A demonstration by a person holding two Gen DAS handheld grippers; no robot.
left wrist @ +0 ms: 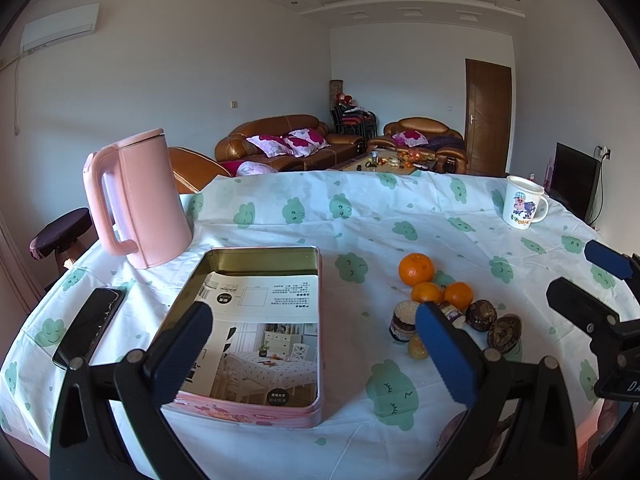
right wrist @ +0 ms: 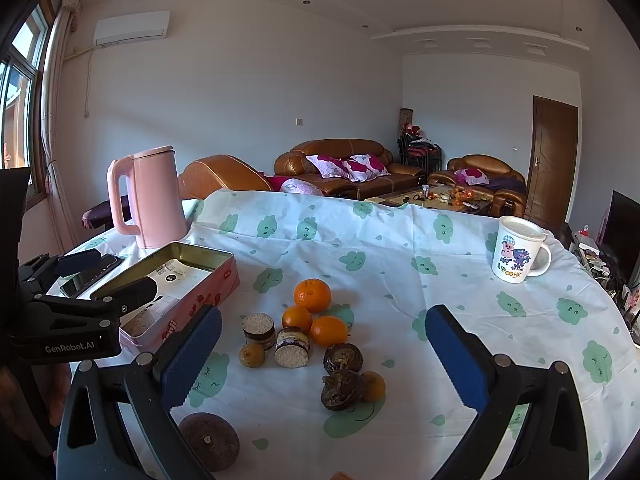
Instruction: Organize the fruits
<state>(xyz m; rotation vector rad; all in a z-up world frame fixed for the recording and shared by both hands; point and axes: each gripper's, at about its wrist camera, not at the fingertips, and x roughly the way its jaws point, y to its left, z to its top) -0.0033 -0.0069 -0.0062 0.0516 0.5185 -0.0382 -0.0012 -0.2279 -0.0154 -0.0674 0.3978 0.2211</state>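
Three round oranges (right wrist: 312, 295) cluster at twelve o'clock of two dark shrivelled fruits (right wrist: 343, 358). Left gripper (left wrist: 314, 350) and right gripper (right wrist: 322, 354) both hover released, holding nothing.

Left gripper (left wrist: 314, 352): black plastic frame, two blue ribbed pads (left wrist: 444, 354), silver rivets at the finger pivots. Right gripper (right wrist: 324, 354): same build. Near the pink tin (right wrist: 188, 300), the left gripper's black body carries white "GenRobot.AI" lettering.
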